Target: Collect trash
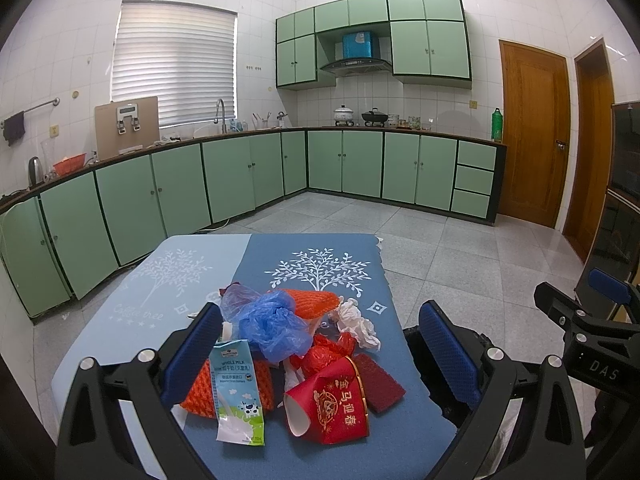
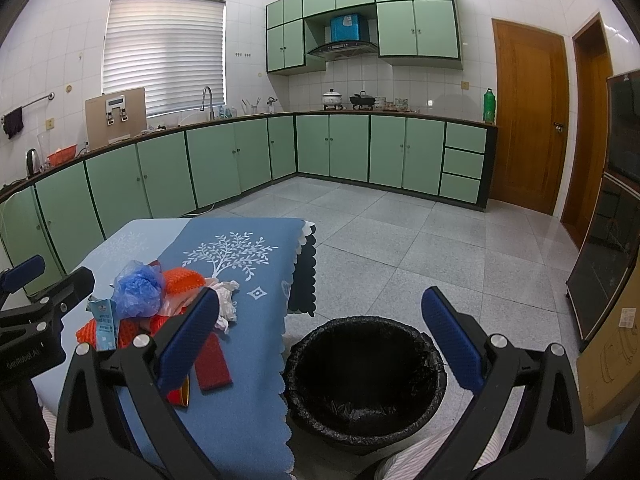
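Note:
A pile of trash lies on the blue tablecloth: a milk carton, a red paper cup on its side, a blue plastic bag, orange foam netting, crumpled white tissue, a red plastic bag and a dark red pad. My left gripper is open, hovering above the pile. My right gripper is open and empty above a black-lined trash bin on the floor beside the table. The pile also shows in the right wrist view.
Green kitchen cabinets run along the far walls. Wooden doors stand at the right. A cardboard box sits right of the bin. The tablecloth's scalloped edge hangs next to the bin. Grey tiled floor lies beyond.

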`<state>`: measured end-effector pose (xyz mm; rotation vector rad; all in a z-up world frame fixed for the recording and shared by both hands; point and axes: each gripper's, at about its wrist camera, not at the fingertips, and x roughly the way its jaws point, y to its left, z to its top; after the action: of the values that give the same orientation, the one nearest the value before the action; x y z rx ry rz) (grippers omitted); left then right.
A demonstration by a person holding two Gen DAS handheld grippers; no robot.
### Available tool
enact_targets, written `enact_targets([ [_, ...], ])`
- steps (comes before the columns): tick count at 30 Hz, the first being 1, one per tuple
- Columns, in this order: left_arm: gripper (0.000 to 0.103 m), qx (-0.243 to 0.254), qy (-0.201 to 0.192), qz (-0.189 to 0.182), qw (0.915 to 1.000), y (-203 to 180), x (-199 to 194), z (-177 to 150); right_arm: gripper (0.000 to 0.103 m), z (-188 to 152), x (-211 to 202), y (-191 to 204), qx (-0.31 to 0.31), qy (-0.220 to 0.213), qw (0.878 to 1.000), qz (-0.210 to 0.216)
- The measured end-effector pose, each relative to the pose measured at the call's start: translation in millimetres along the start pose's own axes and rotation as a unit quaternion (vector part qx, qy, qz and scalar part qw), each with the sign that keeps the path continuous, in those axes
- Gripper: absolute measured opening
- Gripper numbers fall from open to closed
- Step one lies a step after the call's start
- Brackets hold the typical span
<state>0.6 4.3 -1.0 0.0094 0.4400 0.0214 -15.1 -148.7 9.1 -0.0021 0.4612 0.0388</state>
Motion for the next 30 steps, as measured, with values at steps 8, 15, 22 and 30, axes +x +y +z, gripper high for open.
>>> enact_targets([
  [8, 0.097, 0.001, 0.000, 0.001, 1.0000, 1, 0, 0, 0.098, 0, 0, 0, 0.000, 0.000, 1.000, 0.000],
  [15, 0.097, 0.000, 0.002, 0.002, 1.0000, 3, -1, 0, 0.098, -2, 3, 1, 0.001, -0.001, 1.000, 0.002],
  [22, 0.097, -0.001, 0.005, 0.002, 1.0000, 6, 2, -3, 0.098, -4, 6, 1, 0.005, 0.000, 1.000, 0.007],
  [30, 0.097, -0.012, 0.021, 0.029, 0.9993, 43, 15, -13, 0.098, -12, 29, 15, 0.004, 0.020, 0.999, 0.027],
])
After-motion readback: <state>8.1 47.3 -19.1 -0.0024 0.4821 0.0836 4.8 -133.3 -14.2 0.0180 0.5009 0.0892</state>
